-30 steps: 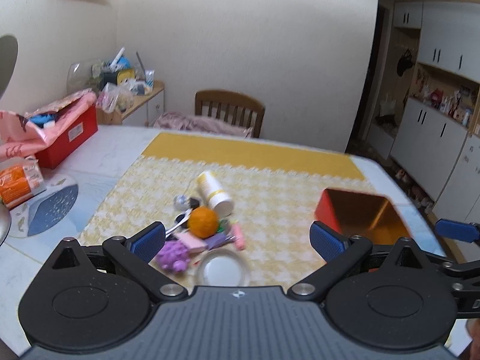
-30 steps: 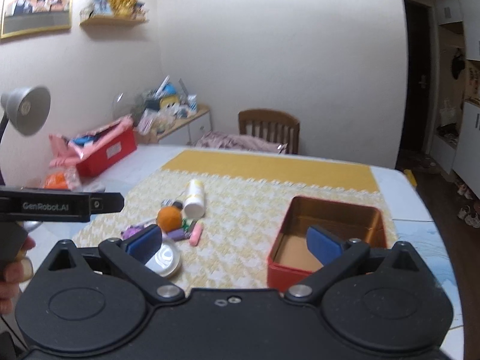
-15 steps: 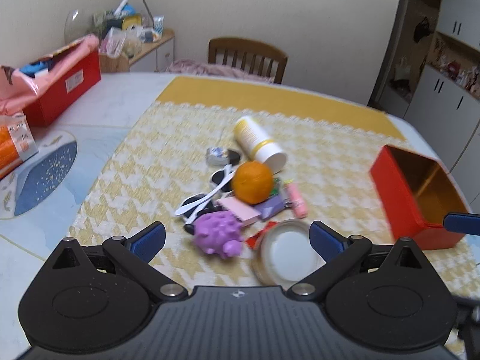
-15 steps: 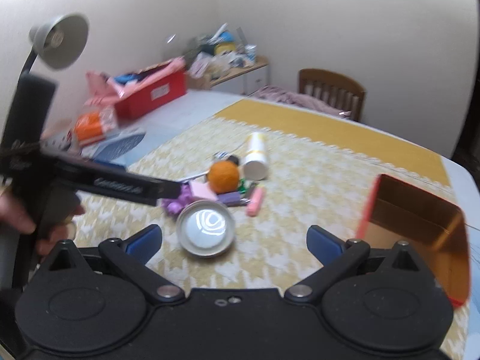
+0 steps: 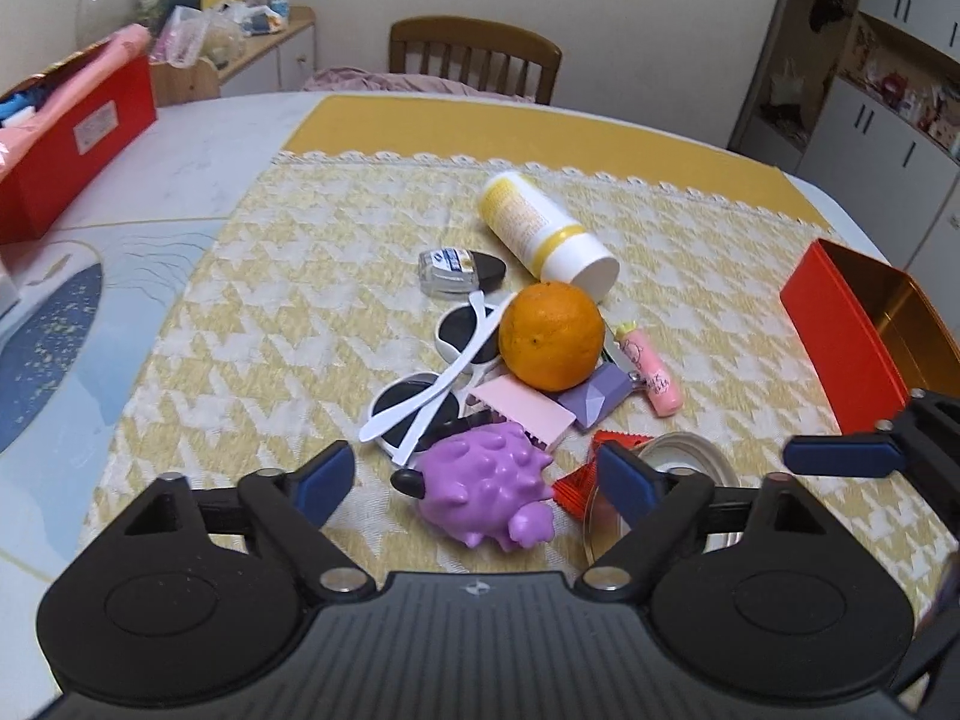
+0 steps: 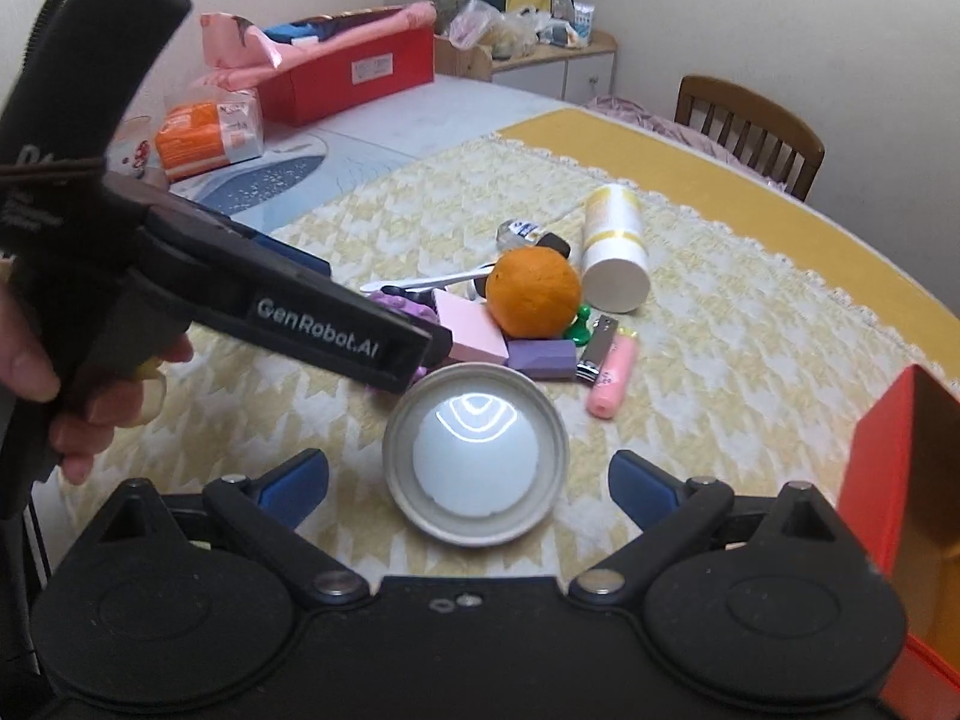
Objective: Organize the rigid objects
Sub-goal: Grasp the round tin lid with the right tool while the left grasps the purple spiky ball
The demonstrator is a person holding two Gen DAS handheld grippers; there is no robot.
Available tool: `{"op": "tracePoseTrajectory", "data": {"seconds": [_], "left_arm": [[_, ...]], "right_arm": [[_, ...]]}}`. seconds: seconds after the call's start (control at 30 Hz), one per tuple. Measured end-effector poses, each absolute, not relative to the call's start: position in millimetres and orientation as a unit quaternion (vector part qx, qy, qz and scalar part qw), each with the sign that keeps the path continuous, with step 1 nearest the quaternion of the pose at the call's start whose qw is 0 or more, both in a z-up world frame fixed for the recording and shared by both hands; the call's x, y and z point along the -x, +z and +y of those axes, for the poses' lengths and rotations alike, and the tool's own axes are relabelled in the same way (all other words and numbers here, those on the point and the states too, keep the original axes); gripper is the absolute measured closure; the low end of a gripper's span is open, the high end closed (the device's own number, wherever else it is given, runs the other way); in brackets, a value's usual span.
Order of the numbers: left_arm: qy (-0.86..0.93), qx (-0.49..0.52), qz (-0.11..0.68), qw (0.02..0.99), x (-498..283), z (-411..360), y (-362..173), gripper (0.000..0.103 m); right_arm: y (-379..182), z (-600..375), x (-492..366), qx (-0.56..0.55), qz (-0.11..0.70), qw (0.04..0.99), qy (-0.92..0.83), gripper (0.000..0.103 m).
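Left gripper [image 5: 474,474] jaws closing, purple spiky toy [image 5: 489,495] between them lower centre, not yet pinched. Right gripper [image 6: 468,480] spread wide, empty, framing metal lid [image 6: 475,455]. Toy should be squeezed mid-body, then carried to red box [image 5: 840,342] at right edge.

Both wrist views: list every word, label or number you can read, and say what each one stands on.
"GenRobot.AI": white letters on the side of the left tool, seen from the right wrist.
White bottle: yellow label, print too small to read.
Small flat case: blue and white label, blurred.
Pink tube: cartoon drawing, no readable words.
Orange packet and red box: labels too blurred to read.
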State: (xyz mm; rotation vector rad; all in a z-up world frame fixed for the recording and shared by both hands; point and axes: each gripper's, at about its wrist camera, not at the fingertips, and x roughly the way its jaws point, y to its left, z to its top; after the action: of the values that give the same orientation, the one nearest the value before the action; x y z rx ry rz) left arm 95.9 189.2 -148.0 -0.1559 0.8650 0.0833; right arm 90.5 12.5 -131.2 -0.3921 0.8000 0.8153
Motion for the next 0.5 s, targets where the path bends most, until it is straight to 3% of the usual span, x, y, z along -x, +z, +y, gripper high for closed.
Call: {"op": "tracePoseTrajectory", "data": {"seconds": [0.33,0.5], "left_arm": [[0.011,0.076,0.432,0.899,-103.7,197.1,-160.2,0.038],[-0.003,0.072,0.427,0.901,-103.8,198.3,-160.9,0.043]], "right_arm": [[-148.8,25.8,-101.7,0.184,0.401,0.822,0.359,0.019],[-150.5,27.3,-101.9,0.180,0.407,0.825,0.349,0.027]]}}
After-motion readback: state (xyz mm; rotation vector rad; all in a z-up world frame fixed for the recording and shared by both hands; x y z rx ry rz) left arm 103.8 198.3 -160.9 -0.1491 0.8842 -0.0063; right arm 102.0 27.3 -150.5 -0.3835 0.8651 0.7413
